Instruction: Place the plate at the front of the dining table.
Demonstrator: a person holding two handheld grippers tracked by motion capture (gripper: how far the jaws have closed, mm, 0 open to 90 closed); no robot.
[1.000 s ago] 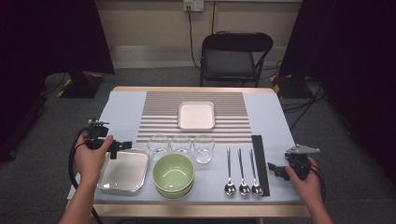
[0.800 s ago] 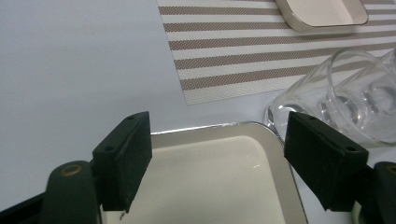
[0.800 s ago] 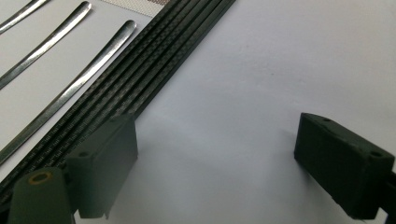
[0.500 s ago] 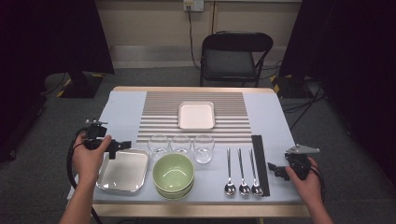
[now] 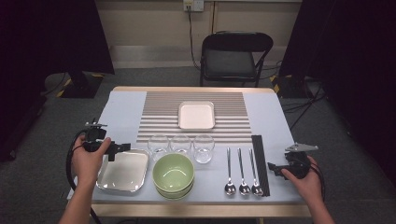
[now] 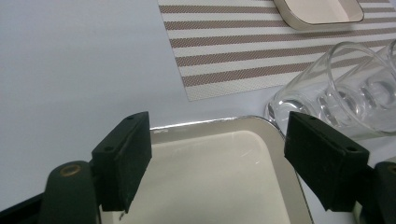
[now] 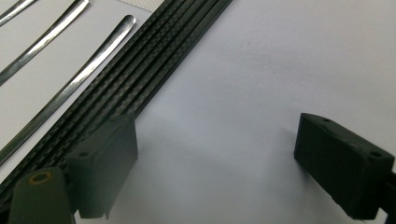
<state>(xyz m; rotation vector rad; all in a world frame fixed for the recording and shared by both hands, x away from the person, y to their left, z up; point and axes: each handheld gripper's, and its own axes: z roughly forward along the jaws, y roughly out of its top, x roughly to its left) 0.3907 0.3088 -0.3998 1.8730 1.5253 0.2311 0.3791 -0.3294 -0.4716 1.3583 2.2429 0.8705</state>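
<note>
My left gripper point(image 5: 119, 149) is open and hovers over the far left corner of a silver square tray point(image 5: 122, 171). In the left gripper view the jaws point(image 6: 219, 135) stand wide apart above the tray's rim point(image 6: 210, 122), with nothing between them. My right gripper point(image 5: 273, 168) is open, low over the bare table just right of the black chopsticks point(image 5: 260, 163). In the right gripper view its jaws point(image 7: 215, 144) frame empty tabletop, with the chopsticks point(image 7: 154, 60) beside the left jaw.
Three clear glasses point(image 5: 180, 143) stand in a row behind stacked green bowls point(image 5: 173, 173). Three spoons point(image 5: 242, 171) lie left of the chopsticks. A white square dish point(image 5: 196, 115) sits on a striped placemat point(image 5: 159, 112). A black folding chair point(image 5: 236, 53) stands behind the table.
</note>
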